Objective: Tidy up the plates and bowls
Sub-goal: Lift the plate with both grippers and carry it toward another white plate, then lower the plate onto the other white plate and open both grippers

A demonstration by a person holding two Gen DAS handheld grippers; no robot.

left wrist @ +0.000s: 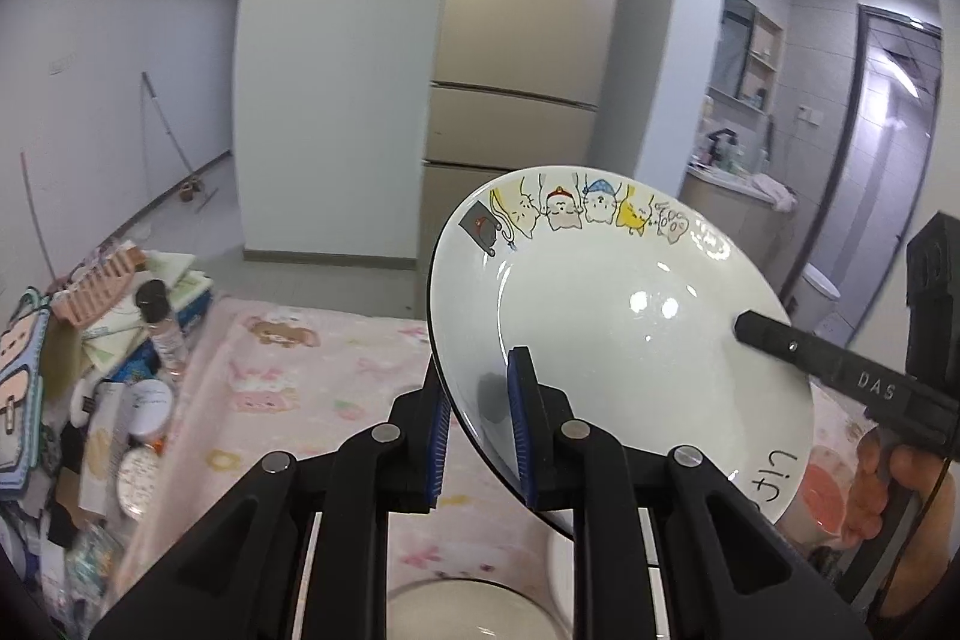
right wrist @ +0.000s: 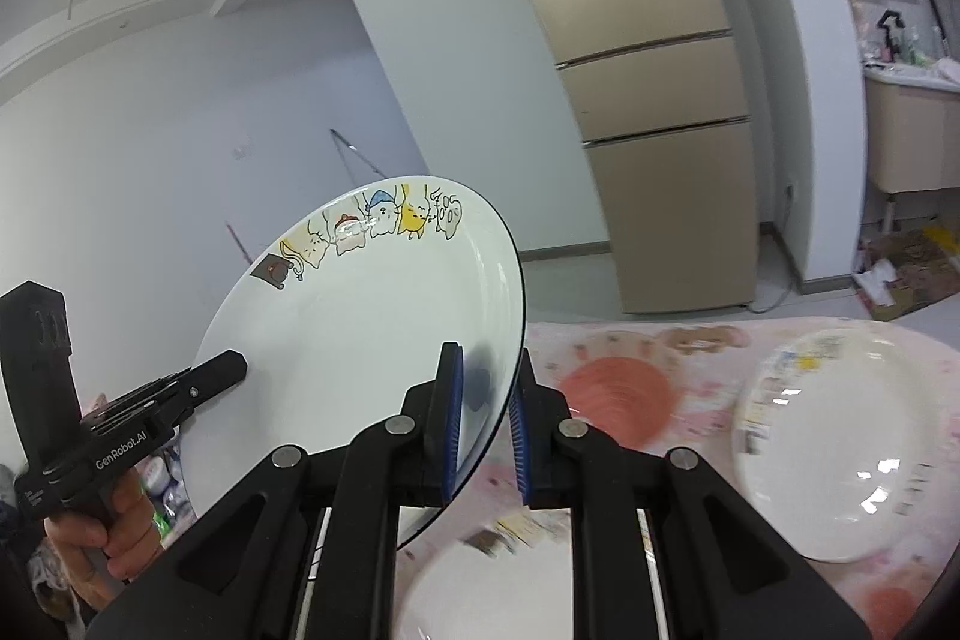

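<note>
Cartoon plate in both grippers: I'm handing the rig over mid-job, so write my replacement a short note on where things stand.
Left gripper: shut on the cartoon plate at its left rim.
Right gripper: shut on the same plate's right rim.
The plate is held tilted in the air above the pink tablecloth.
Still on the cloth: a white plate at right and a pink dish.
Left: set this plate down, then gather the rest.

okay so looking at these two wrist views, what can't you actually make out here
- Cartoon plate, underside: faces away in both wrist views.
- Glass bowl: cut off by the left view's bottom edge, behind the left claw.
- White dish, rim print: motion-blurred, right view.
- Red bowl: blurred; the plate hides its left edge.
</note>
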